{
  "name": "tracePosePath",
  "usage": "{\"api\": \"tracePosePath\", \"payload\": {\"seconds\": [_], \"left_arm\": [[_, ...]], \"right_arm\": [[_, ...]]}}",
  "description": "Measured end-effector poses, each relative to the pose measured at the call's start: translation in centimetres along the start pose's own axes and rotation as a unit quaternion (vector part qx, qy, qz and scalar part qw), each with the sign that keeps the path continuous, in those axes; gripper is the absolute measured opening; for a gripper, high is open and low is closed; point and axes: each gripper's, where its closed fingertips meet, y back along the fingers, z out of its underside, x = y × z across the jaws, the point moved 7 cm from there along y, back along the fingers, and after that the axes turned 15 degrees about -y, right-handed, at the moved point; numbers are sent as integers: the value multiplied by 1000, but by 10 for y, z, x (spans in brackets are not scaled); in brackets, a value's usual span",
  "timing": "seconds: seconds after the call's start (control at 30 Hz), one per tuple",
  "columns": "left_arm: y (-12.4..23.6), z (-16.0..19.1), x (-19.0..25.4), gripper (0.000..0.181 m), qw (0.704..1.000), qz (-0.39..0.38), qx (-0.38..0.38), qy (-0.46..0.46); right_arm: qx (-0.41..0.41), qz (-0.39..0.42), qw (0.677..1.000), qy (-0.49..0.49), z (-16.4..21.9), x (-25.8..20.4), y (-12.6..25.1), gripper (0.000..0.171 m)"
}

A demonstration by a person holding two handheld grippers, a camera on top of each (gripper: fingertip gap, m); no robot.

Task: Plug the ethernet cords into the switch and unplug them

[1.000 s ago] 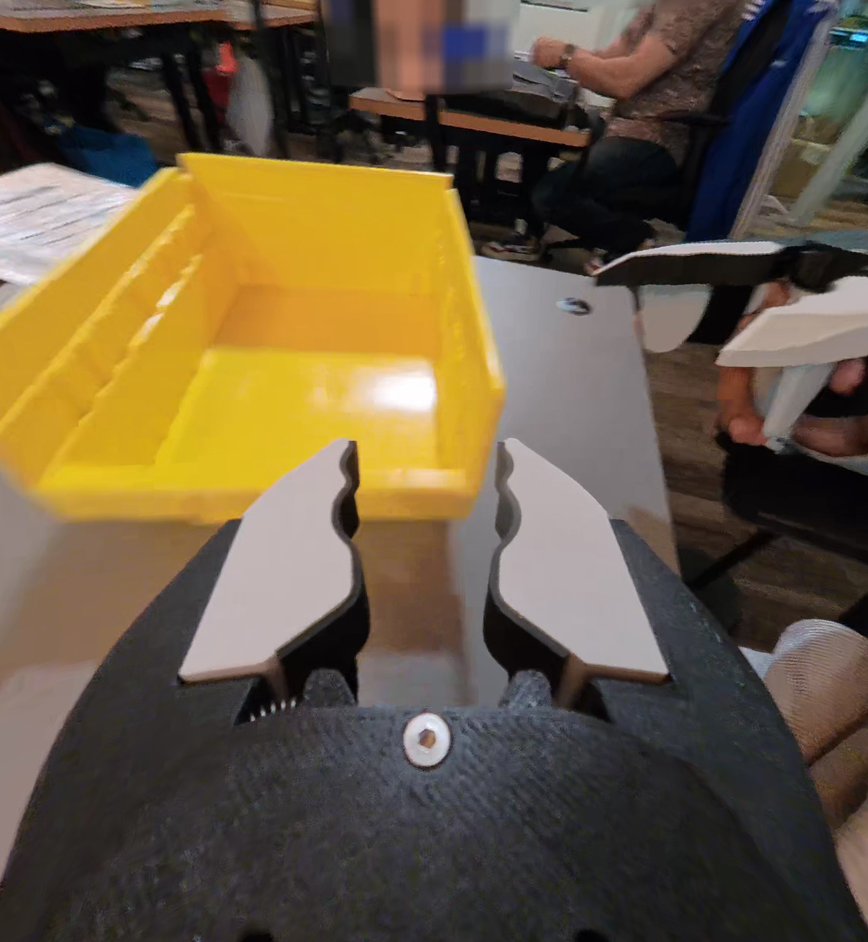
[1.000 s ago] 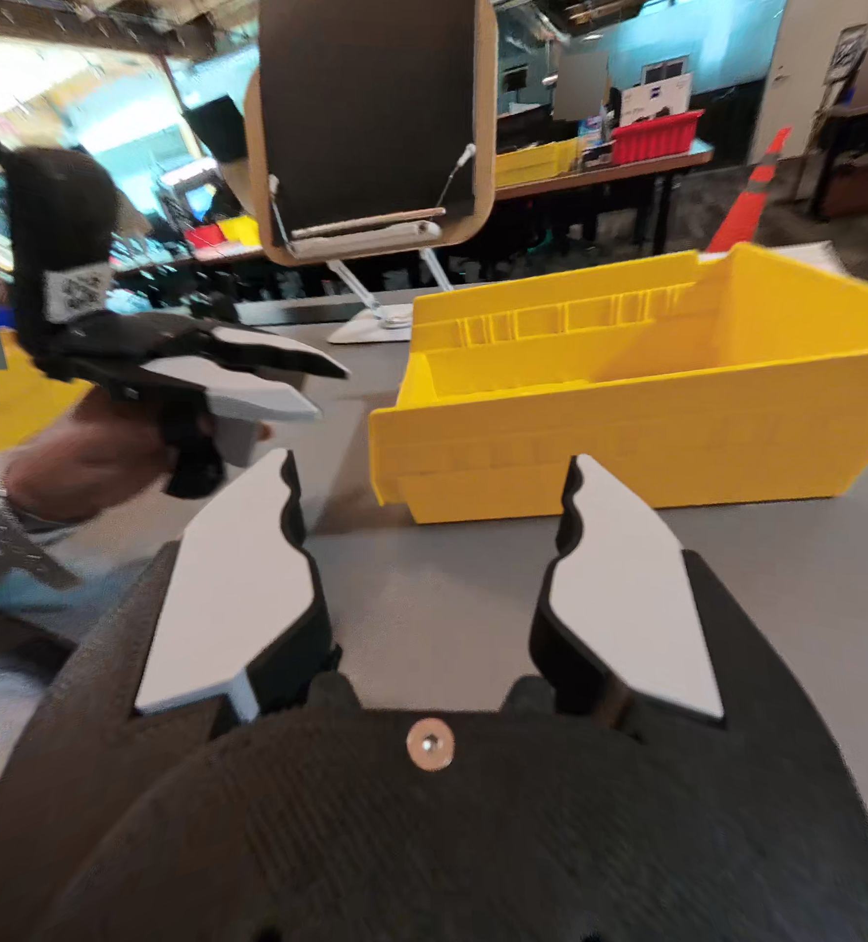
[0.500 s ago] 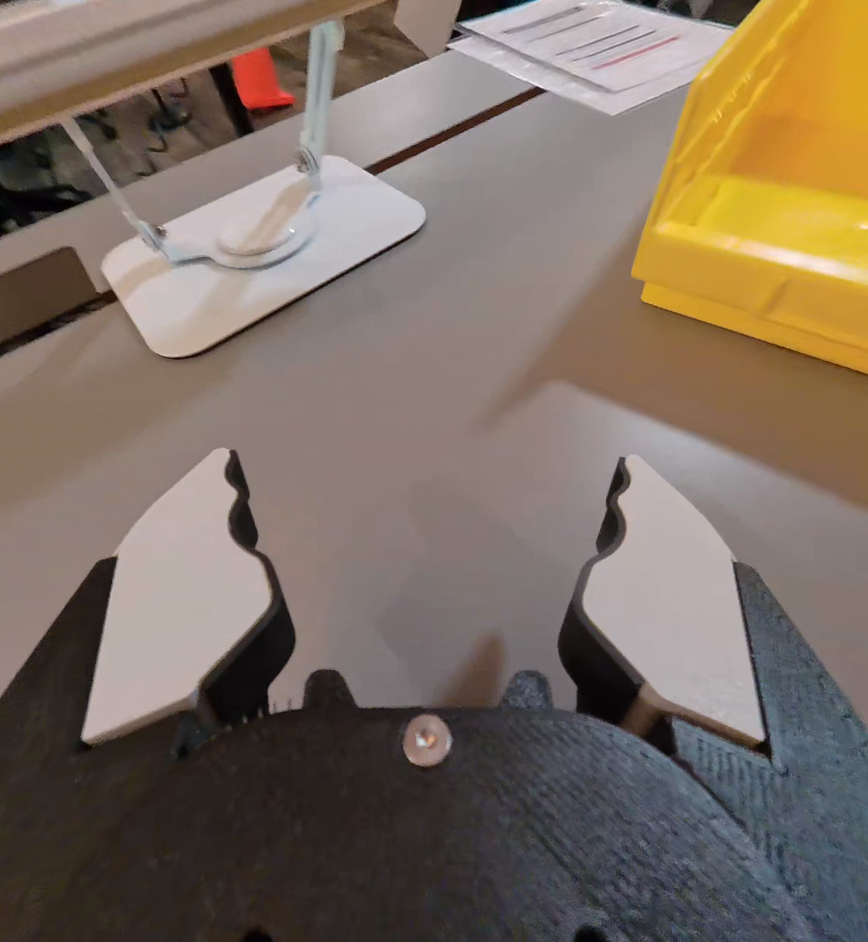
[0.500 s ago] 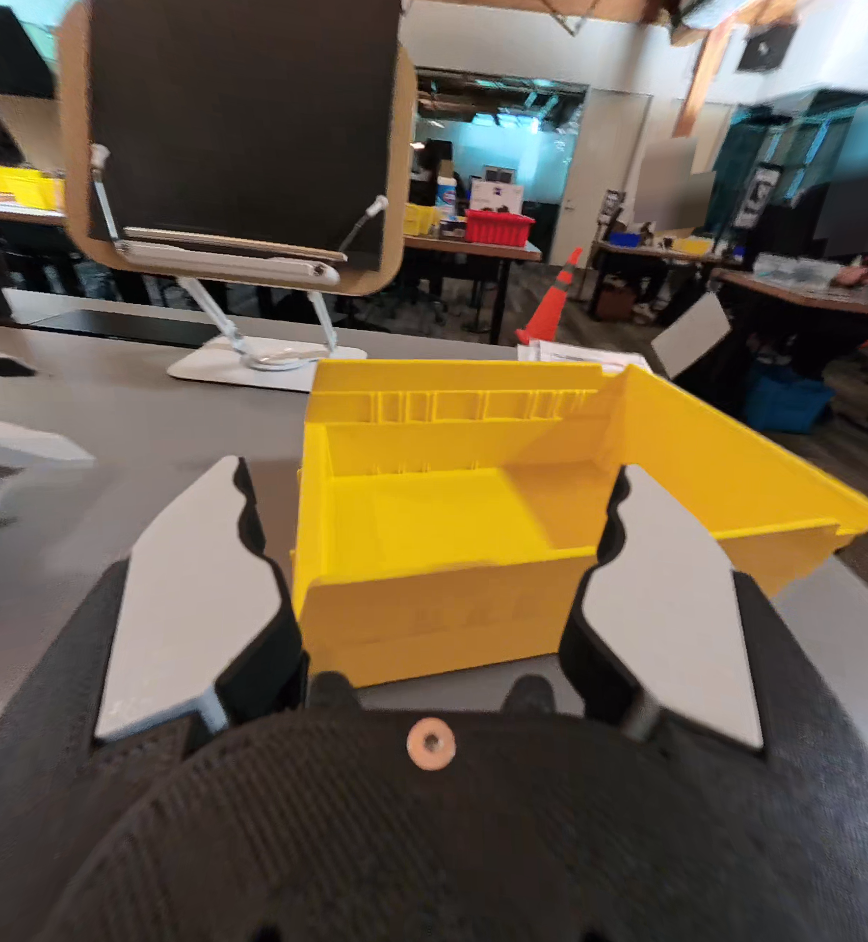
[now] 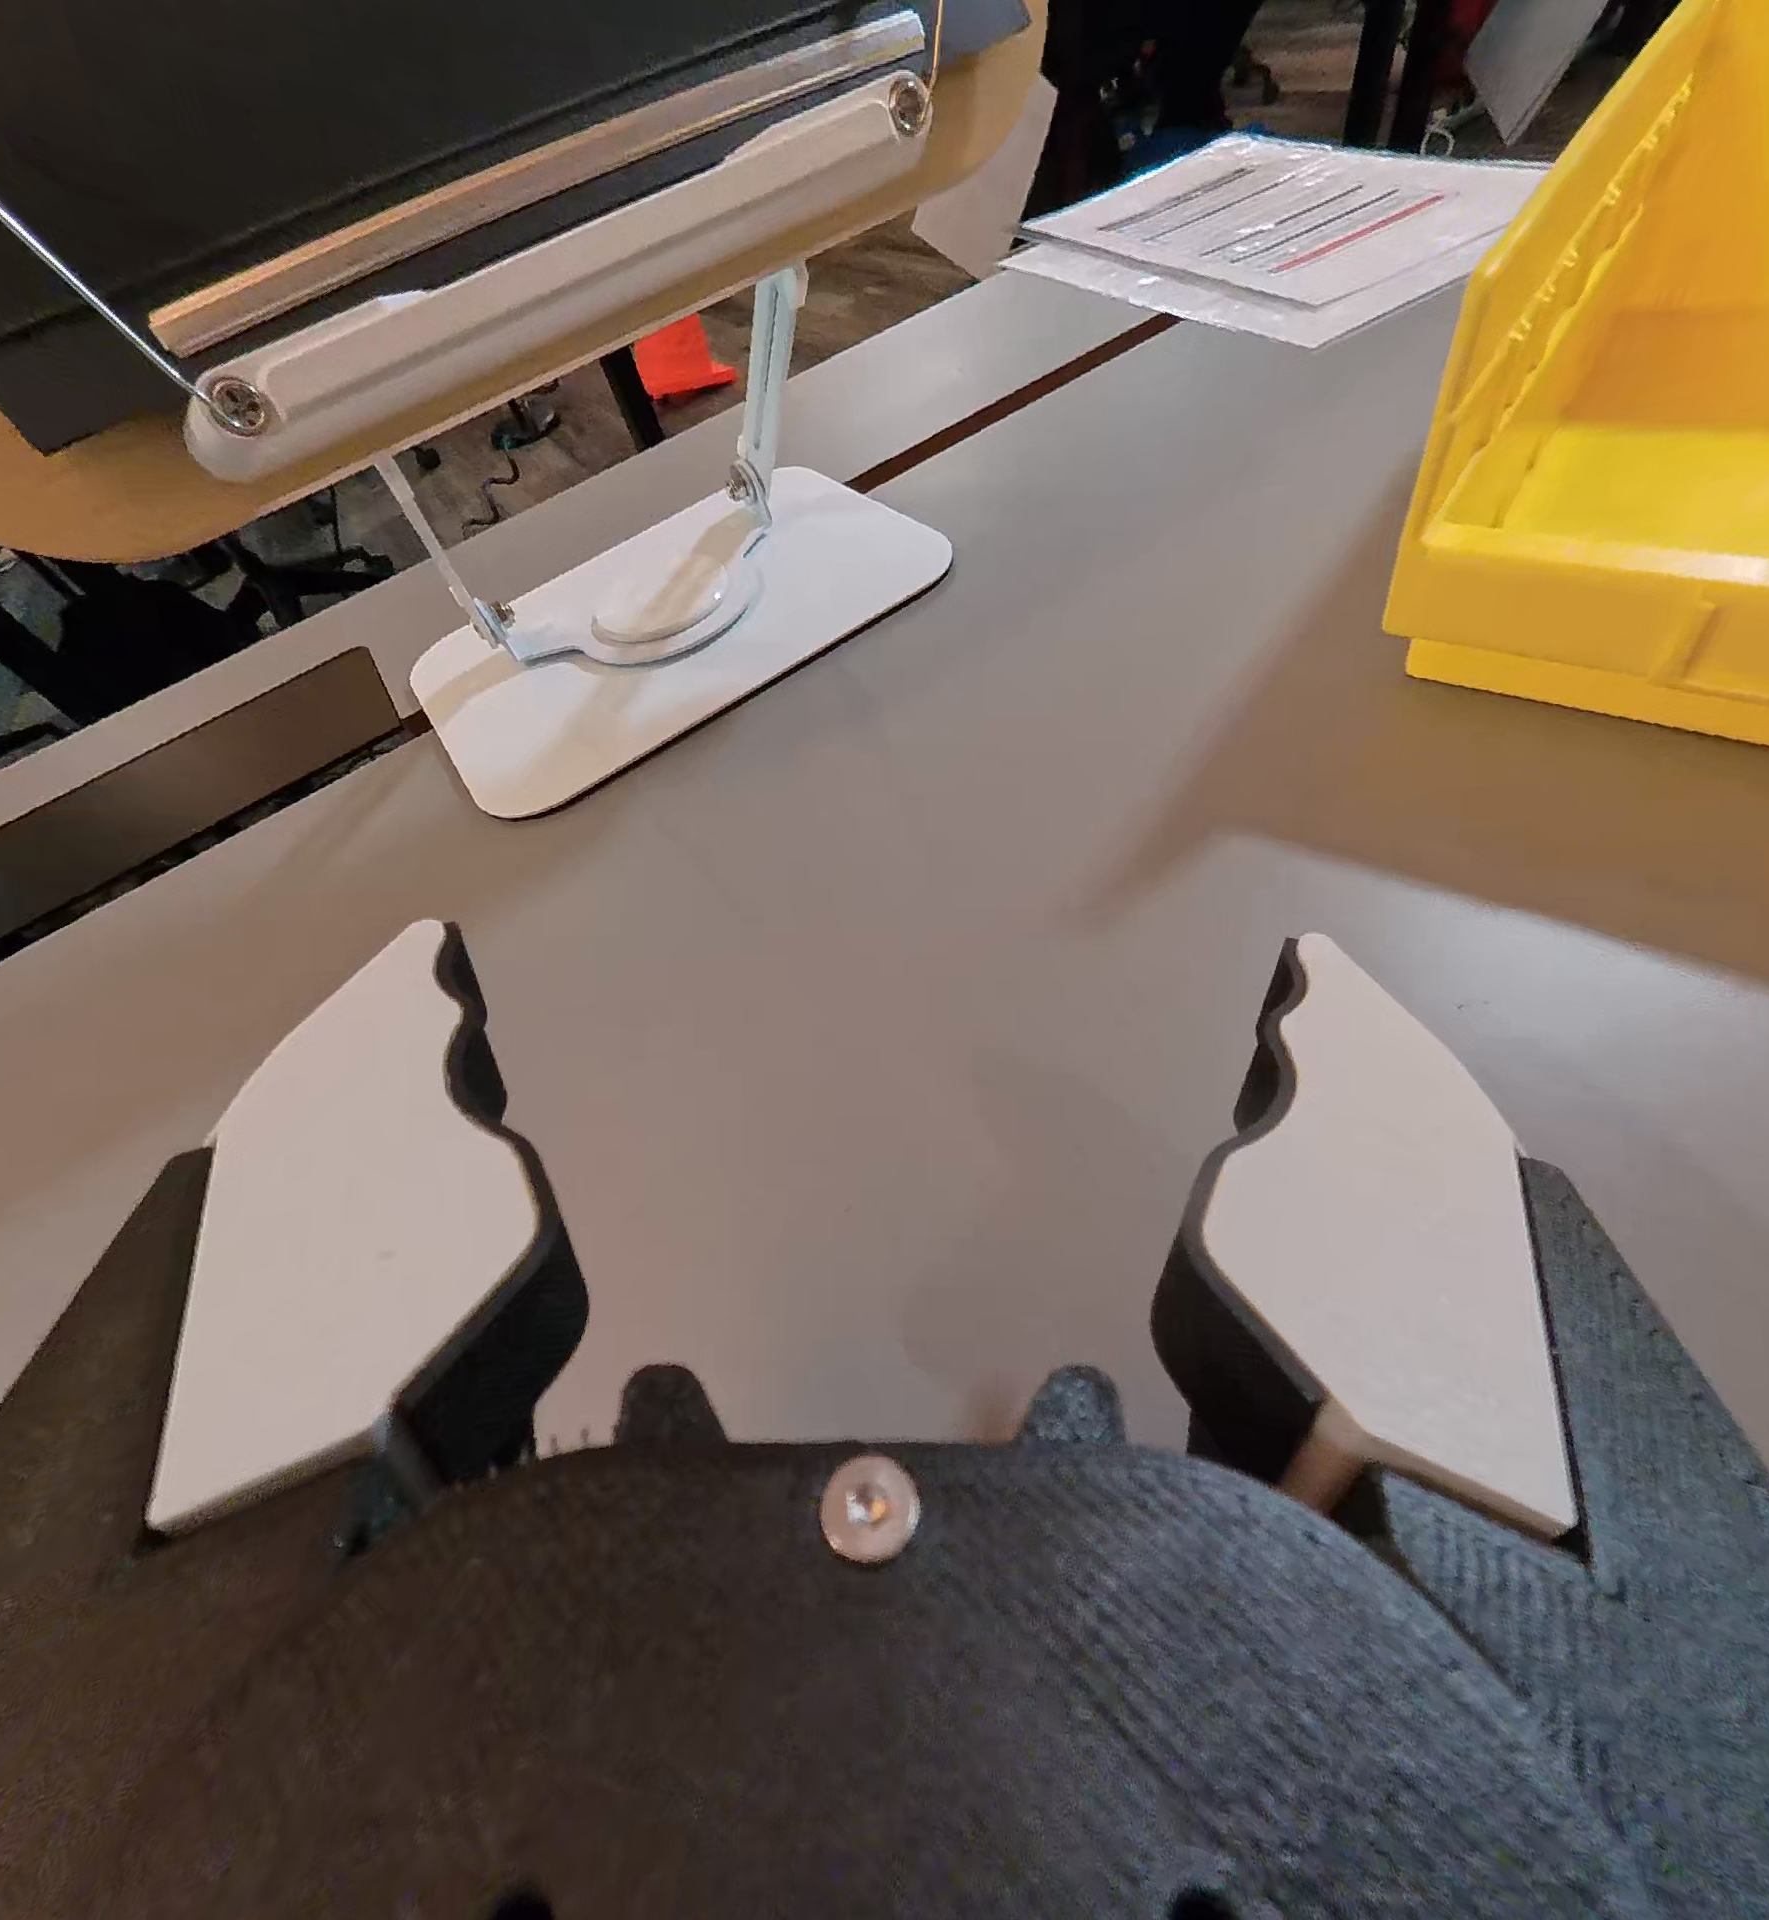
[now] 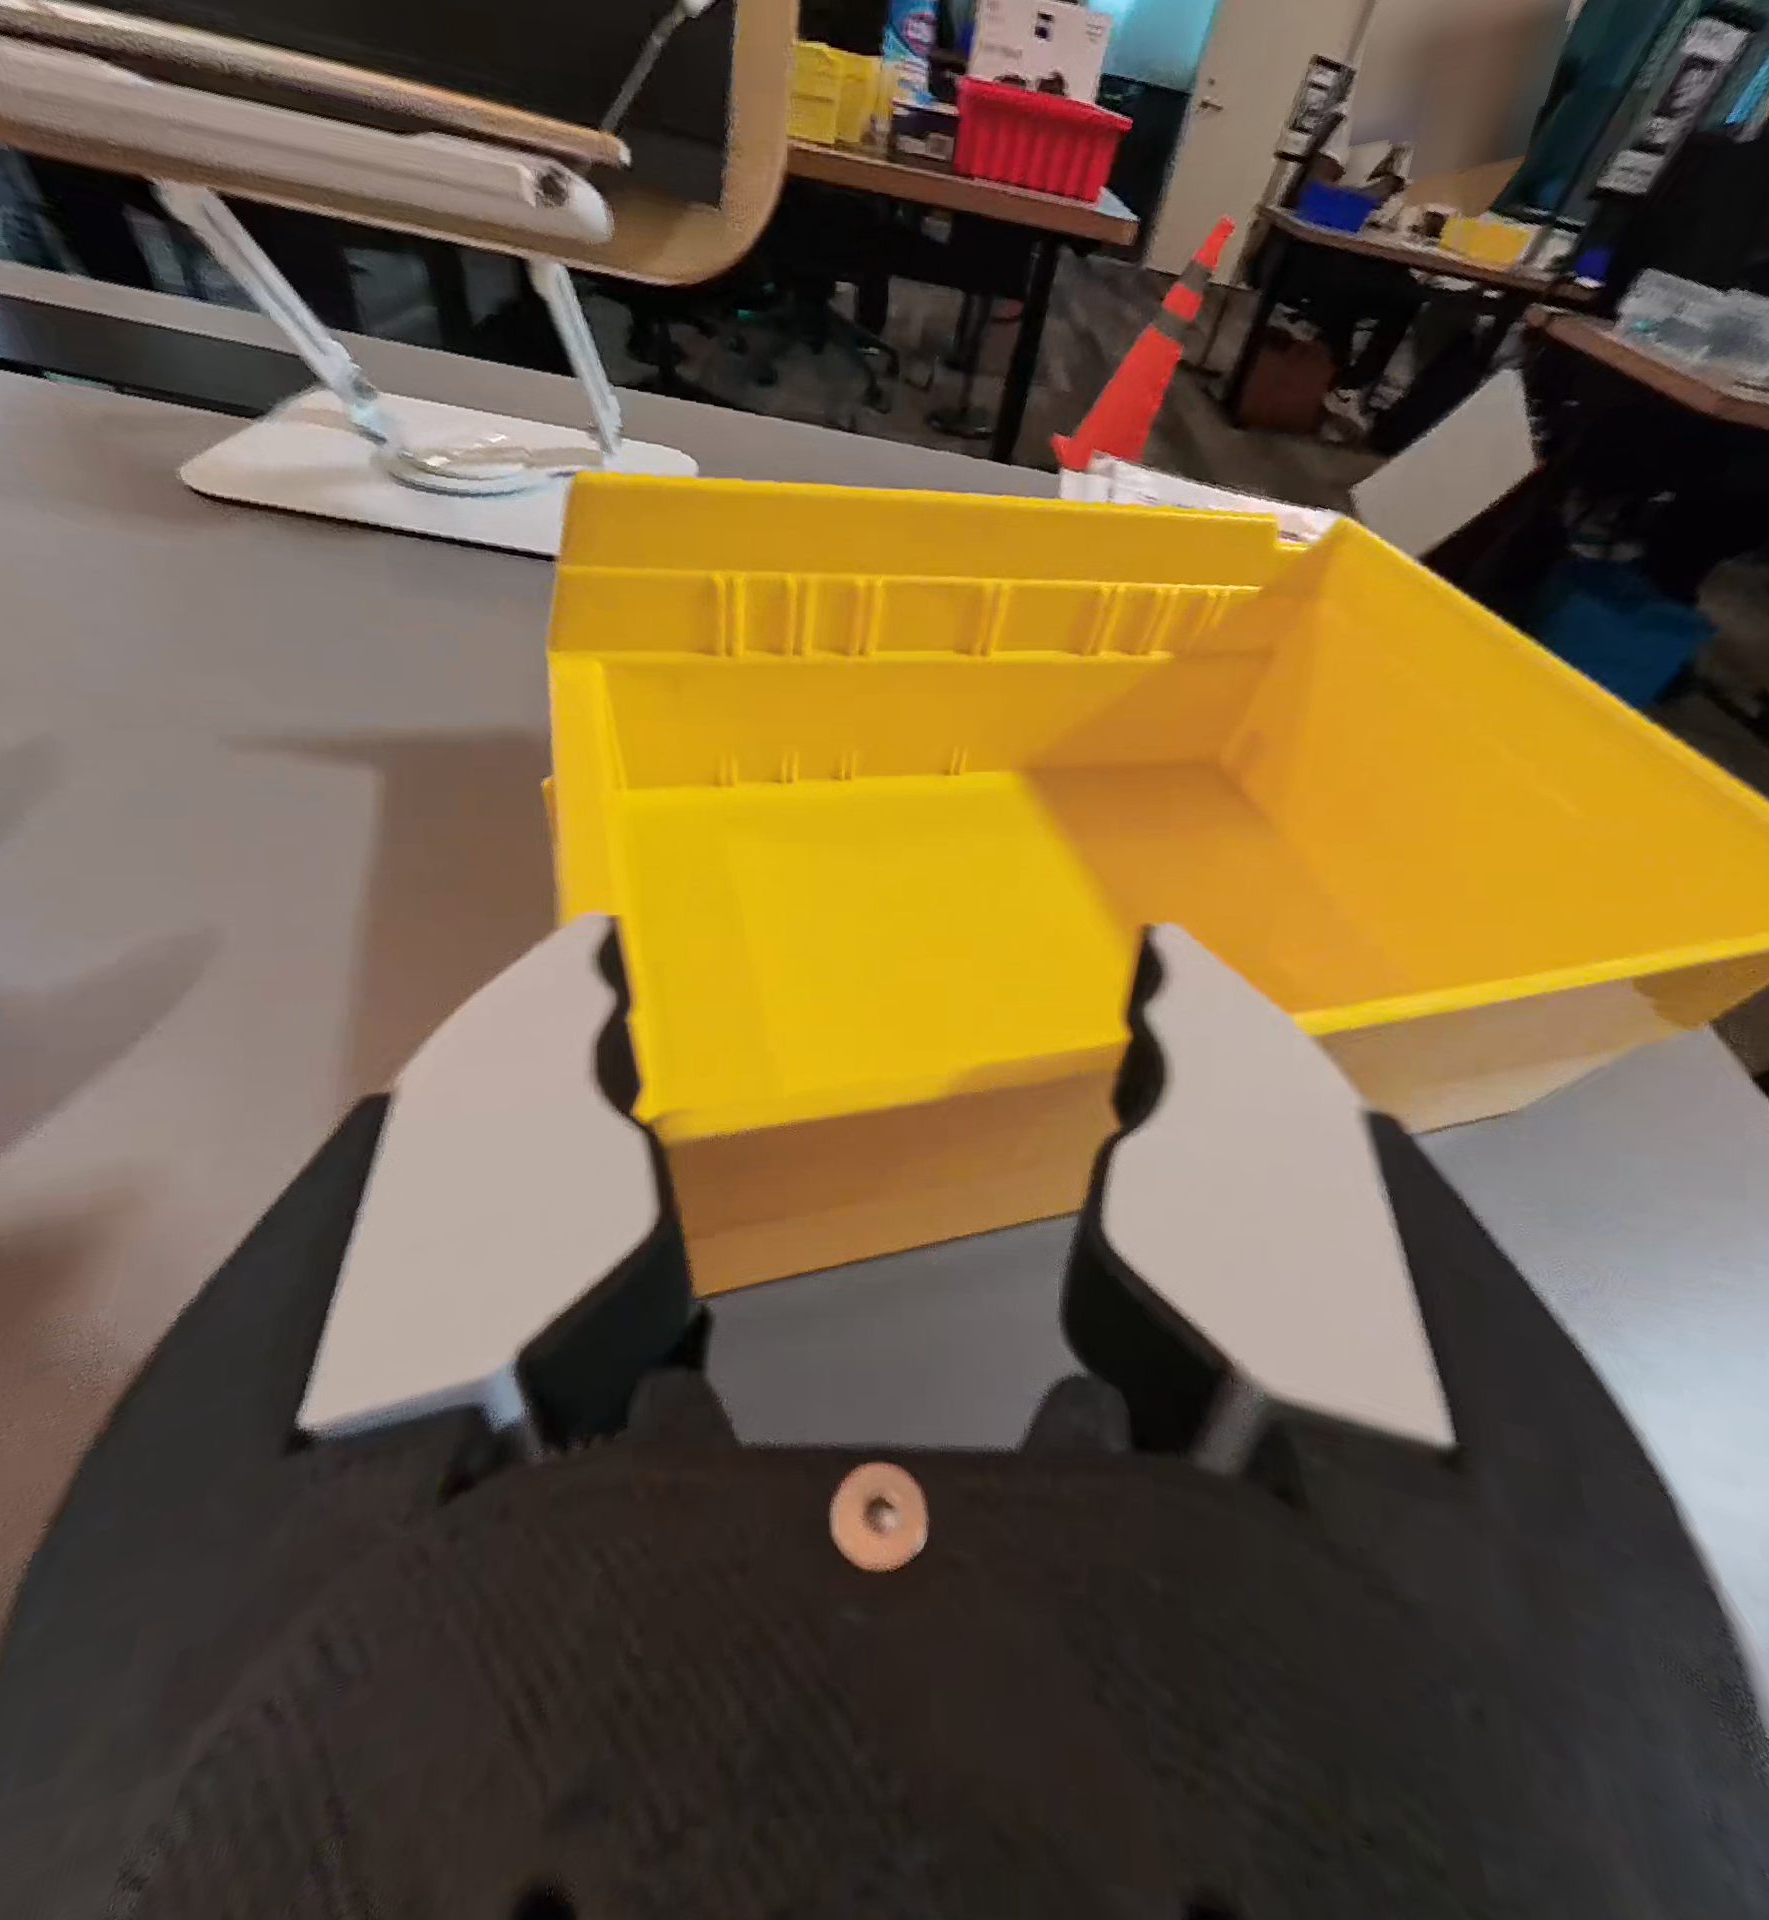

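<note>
The left gripper point(image 5: 869, 997) was held over the bare grey table point(image 5: 859, 831), its jaws spread wide and holding nothing — much as half a second earlier, though the view had been drawn closer to the white stand base point(image 5: 682, 665) in the upper left of the frame. The dark board on the stand point(image 5: 340, 156) now filled the top left corner. A laminated sheet point(image 5: 1275, 229) lay at the upper right, beside the yellow bin point(image 5: 1586, 644) at the right edge.

The right gripper point(image 6: 875, 987) was released too, nothing between its fingers, but the jaws had been narrowed since the earlier frame. It was brought nearer the bin point(image 6: 963, 1195), whose near wall sat between the fingertips. The bin was empty. No ethernet cord or switch could be seen in either view. An orange cone point(image 6: 1140, 364) stood behind.
</note>
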Motion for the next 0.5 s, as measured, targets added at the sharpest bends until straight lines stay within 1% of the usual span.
{"api": "tracePosePath", "payload": {"seconds": [0.03,0.07,0.17,0.27,0.4,0.5], "left_arm": [[0,0,-1,137,1000,1,0,1],[0,1,-1,137,1000,1,0,3],[0,2,-2,137,1000,7,1,10],[-3,3,0,136,1000,22,6,19],[-7,7,1,136,999,35,0,28],[-8,8,2,136,999,41,-1,33]], "right_arm": [[-1,-17,1000,-8,-1,3,5,75],[-1,-24,1000,-17,-2,9,10,63],[1,-23,999,-44,-6,33,22,36],[12,-7,996,-91,-9,64,33,16],[40,4,982,-186,-10,109,47,0],[54,38,965,-253,-5,147,60,0]]}}
